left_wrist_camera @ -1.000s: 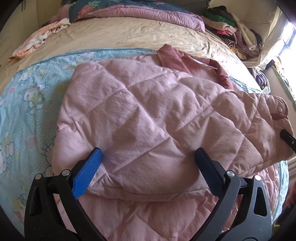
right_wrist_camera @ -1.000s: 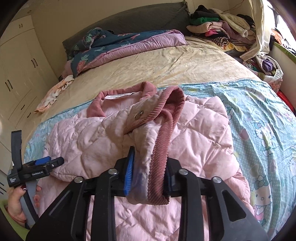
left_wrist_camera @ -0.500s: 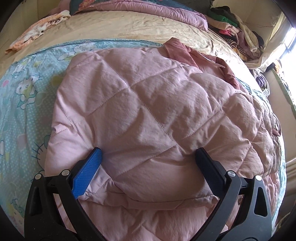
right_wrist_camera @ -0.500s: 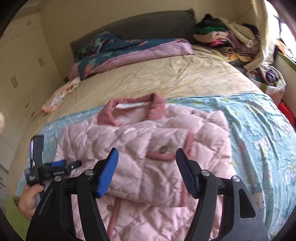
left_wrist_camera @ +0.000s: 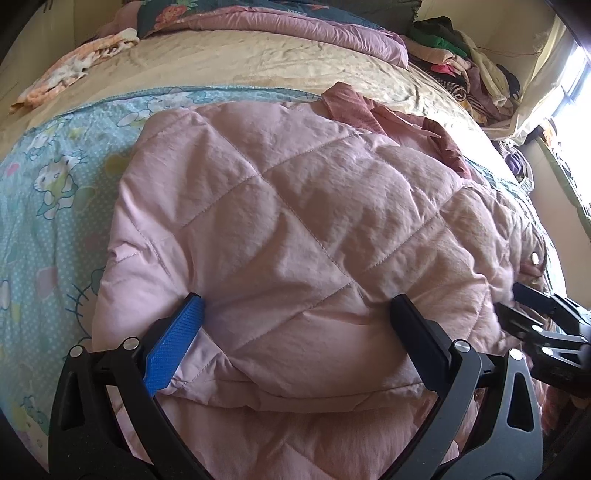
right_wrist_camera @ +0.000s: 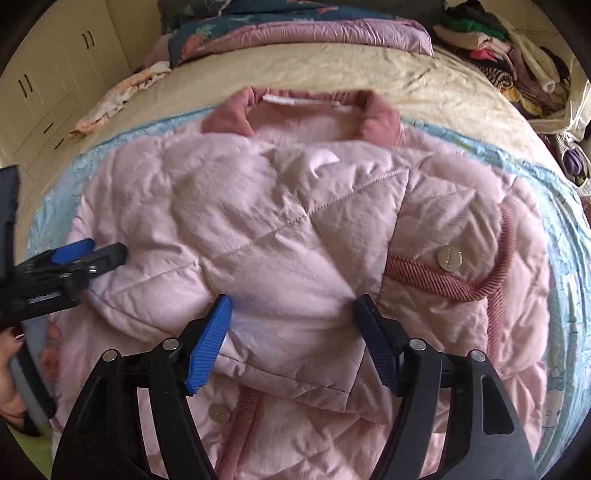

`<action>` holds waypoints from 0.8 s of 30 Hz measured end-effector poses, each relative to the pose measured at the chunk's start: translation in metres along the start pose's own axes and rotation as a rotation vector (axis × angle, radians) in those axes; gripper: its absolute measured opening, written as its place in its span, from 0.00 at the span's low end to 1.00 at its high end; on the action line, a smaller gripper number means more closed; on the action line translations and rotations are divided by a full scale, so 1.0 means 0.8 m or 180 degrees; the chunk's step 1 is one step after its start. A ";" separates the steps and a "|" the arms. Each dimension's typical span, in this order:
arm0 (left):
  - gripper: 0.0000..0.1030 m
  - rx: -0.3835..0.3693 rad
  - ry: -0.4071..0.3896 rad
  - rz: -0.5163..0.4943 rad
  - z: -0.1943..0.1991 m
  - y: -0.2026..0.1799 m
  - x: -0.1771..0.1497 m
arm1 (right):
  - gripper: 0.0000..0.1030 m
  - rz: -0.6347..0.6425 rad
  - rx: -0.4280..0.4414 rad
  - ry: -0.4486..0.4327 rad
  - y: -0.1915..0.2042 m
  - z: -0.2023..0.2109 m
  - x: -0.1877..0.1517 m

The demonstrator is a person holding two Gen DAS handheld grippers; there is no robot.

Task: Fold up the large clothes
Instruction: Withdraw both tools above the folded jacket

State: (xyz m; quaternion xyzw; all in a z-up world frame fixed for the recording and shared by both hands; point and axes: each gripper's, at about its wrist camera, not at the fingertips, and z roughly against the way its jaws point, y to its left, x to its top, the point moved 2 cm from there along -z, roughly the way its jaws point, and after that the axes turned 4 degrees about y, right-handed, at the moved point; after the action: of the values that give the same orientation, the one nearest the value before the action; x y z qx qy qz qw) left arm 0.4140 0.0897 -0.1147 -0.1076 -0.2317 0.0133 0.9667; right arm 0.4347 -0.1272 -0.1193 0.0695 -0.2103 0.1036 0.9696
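Observation:
A pink quilted jacket (left_wrist_camera: pixel 280 221) lies on the bed, collar (right_wrist_camera: pixel 376 114) at the far side, both sleeves folded across its body. My left gripper (left_wrist_camera: pixel 295 301) stands wide open low over the left folded sleeve, padding bulging between its fingers. My right gripper (right_wrist_camera: pixel 293 301) hovers over the sleeve folded in from the right, its jaws opening; fabric lies between the pads without being pinched. That sleeve's ribbed cuff with a metal snap (right_wrist_camera: pixel 448 258) rests just right of it. Each gripper shows in the other's view: left gripper (right_wrist_camera: pixel 88 254), right gripper (left_wrist_camera: pixel 532 299).
A blue cartoon-print blanket (left_wrist_camera: pixel 48 206) lies under the jacket on a beige bedsheet (right_wrist_camera: pixel 424 88). Rolled purple and floral bedding (right_wrist_camera: pixel 314 33) sits at the head. A pile of clothes (right_wrist_camera: pixel 509 55) fills the far right corner. Cupboards (right_wrist_camera: pixel 55 85) stand at left.
The right gripper opened and let go of the cuffed sleeve, which now lies folded on the jacket, then dropped closer to the cloth. The left gripper stayed open in place.

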 end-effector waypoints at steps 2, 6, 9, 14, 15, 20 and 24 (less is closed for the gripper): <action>0.92 0.0025 -0.0027 -0.0021 0.004 -0.003 -0.001 | 0.69 -0.0036 0.0007 0.0001 -0.001 -0.006 -0.001; 0.92 0.0077 -0.0055 -0.0051 0.012 -0.007 -0.005 | 0.69 0.0007 -0.0087 -0.0031 0.009 -0.013 -0.007; 0.92 0.0078 -0.0056 -0.0025 0.020 -0.008 -0.008 | 0.69 -0.0017 -0.0079 -0.0040 0.007 -0.012 -0.010; 0.92 0.0023 -0.0052 0.0051 0.036 -0.006 -0.012 | 0.69 -0.0204 0.0086 -0.0041 -0.001 0.003 -0.011; 0.92 0.0001 -0.0055 0.0091 0.041 -0.004 -0.013 | 0.70 -0.0236 0.0130 -0.0048 -0.003 0.008 -0.012; 0.92 -0.0055 -0.0114 0.0167 0.061 0.000 -0.018 | 0.84 -0.0398 0.0235 -0.0011 -0.007 0.023 -0.021; 0.92 -0.0060 -0.0137 0.0217 0.069 0.004 -0.025 | 0.85 -0.0418 0.0272 -0.0031 -0.004 0.034 -0.028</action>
State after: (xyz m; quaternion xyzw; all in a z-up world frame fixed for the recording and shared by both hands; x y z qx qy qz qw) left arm 0.3716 0.1022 -0.0761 -0.1243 -0.2487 0.0463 0.9595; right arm 0.4045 -0.1395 -0.1044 0.1250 -0.2053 0.0483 0.9695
